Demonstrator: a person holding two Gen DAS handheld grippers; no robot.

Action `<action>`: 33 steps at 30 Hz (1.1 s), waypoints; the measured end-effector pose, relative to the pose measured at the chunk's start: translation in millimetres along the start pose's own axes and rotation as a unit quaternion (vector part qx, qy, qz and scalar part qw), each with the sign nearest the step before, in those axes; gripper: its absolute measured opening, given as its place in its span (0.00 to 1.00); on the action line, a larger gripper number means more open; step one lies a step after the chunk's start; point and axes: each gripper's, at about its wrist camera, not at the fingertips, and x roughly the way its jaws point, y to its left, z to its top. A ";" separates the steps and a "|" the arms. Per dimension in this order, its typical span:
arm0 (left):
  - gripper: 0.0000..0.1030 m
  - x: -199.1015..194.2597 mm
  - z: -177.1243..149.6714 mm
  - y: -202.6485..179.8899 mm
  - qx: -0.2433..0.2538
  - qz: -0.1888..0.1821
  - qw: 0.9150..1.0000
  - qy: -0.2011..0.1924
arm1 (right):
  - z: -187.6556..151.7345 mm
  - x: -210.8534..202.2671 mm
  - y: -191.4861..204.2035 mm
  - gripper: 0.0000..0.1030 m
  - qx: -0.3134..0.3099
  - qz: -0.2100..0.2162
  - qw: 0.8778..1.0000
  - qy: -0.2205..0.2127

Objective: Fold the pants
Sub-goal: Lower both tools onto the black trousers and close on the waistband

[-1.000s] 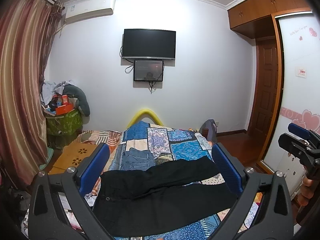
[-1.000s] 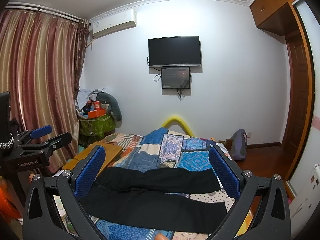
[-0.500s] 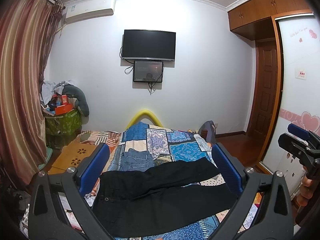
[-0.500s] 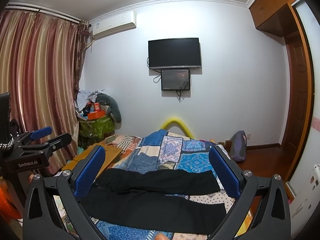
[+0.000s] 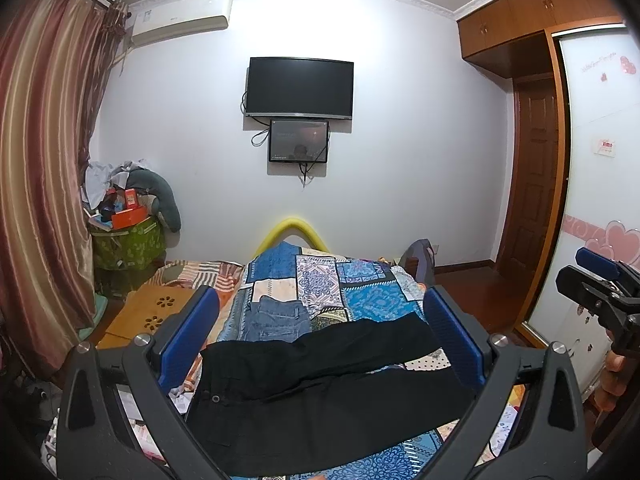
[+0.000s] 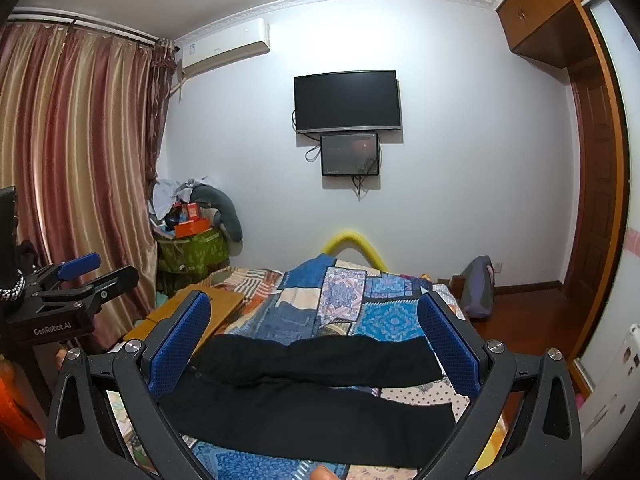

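Black pants (image 5: 320, 392) are laid flat on bed (image 5: 360, 284), unmoved | left claw (image 5: 320, 344) and right claw (image 6: 314, 344) are held released above, unchanged.

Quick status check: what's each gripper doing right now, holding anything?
Left gripper: open, jaws wide apart, holding nothing, above the black pants.
Right gripper: open, jaws wide apart, holding nothing.

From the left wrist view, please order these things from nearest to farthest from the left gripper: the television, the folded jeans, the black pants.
1. black pants, on the bed directly under the left gripper.
2. folded jeans, just beyond, slightly left.
3. television, on the far wall.
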 end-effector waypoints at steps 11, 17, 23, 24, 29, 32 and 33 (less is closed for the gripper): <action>1.00 51.7 -9.4 33.5 -0.017 0.014 0.999 0.036 | -19.3 54.1 -8.8 1.00 -0.011 0.003 0.999 0.050; 1.00 108.1 -20.1 75.4 -0.039 0.051 0.995 0.078 | -37.6 110.6 -25.4 1.00 -0.001 0.020 0.994 0.109; 1.00 173.4 -38.6 119.8 -0.032 0.098 0.988 0.117 | -57.8 167.8 -37.4 1.00 -0.003 0.023 0.987 0.156; 1.00 186.2 -42.8 128.3 -0.024 0.107 0.986 0.123 | -61.1 178.7 -39.8 1.00 -0.002 0.026 0.986 0.165; 0.94 241.8 -64.1 160.9 0.014 0.152 0.978 0.143 | -72.8 219.7 -45.1 1.00 -0.002 0.041 0.981 0.191; 0.91 273.3 -80.8 182.5 0.014 0.163 0.975 0.153 | -80.0 242.6 -49.0 1.00 0.003 0.049 0.978 0.202; 0.91 283.4 -87.9 187.7 0.015 0.161 0.974 0.160 | -83.8 251.5 -50.2 1.00 0.005 0.056 0.977 0.207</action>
